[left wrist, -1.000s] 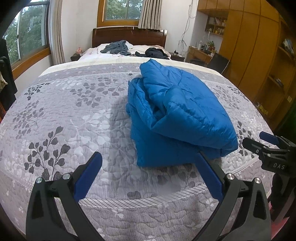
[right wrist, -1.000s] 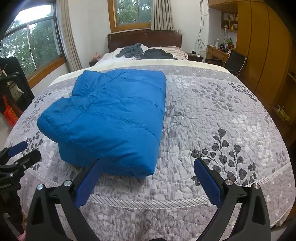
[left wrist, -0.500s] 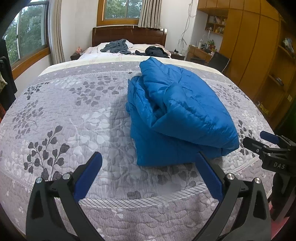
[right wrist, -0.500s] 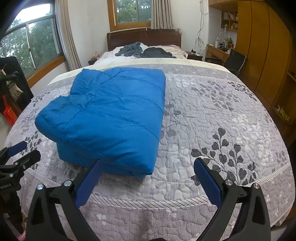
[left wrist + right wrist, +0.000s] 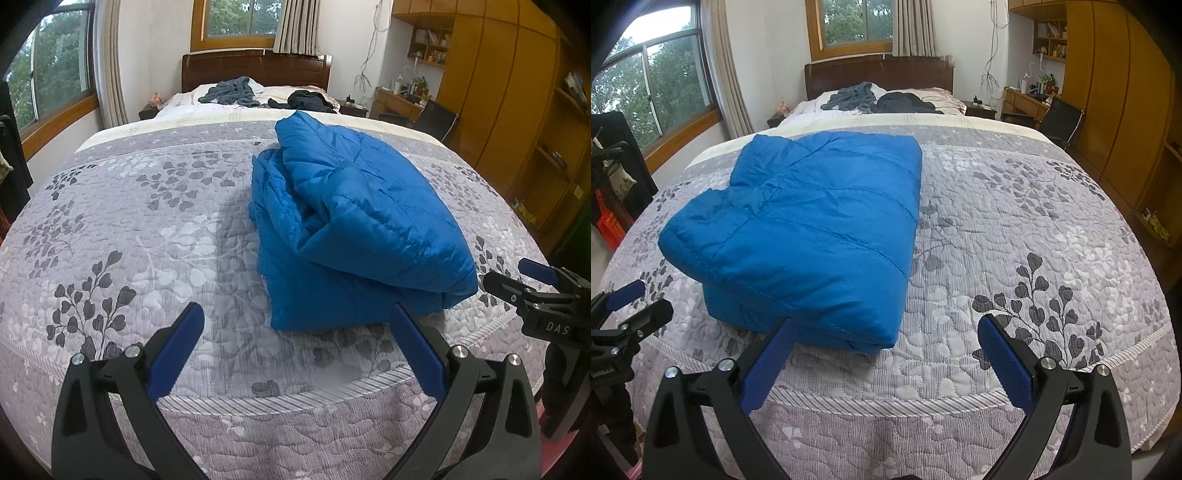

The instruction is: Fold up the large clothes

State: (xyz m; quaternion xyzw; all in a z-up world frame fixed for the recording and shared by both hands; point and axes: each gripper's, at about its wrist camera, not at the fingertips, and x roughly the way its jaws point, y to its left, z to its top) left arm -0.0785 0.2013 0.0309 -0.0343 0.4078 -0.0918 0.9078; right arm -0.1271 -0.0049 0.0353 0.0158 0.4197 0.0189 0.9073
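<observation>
A blue quilted jacket lies folded in a thick bundle on the grey leaf-patterned bedspread. In the right wrist view the same jacket sits left of centre, its smooth side up. My left gripper is open near the foot of the bed, just short of the jacket's near edge, holding nothing. My right gripper is open too, empty, its left finger close to the jacket's near corner. Each gripper appears at the edge of the other's view: the right gripper and the left gripper.
Dark clothes lie by the pillows under a wooden headboard. A wooden wardrobe, a desk and a black chair stand to the right. Windows and a red crate are on the left.
Both grippers have drifted slightly lower and back from the bed; the jacket lies still and both grippers remain open.
</observation>
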